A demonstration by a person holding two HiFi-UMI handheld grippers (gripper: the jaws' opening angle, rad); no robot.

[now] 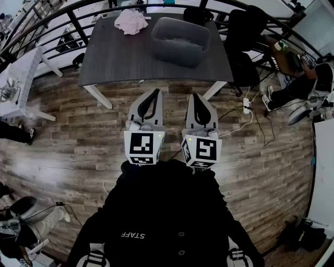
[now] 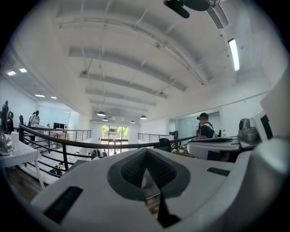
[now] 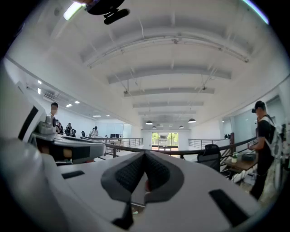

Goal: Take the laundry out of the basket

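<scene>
In the head view a grey plastic basket (image 1: 180, 40) stands on the dark table (image 1: 125, 60), right of its middle. What lies inside it is too dim to make out. A crumpled pink cloth (image 1: 130, 21) rests on the table's far left, outside the basket. Both grippers are held side by side close to the person's chest, well short of the table and above the wooden floor. My left gripper (image 1: 156, 92) (image 2: 146, 152) points towards the table with its jaws together and nothing between them. My right gripper (image 1: 193, 96) (image 3: 144, 154) is likewise shut and empty.
A curved black railing (image 1: 62, 13) runs behind the table. Black office chairs (image 1: 245, 36) stand at the table's right end. A white power strip (image 1: 246, 106) with cables lies on the floor to the right. A white side table (image 1: 21, 78) stands at the left, and seated people are at the right and lower left.
</scene>
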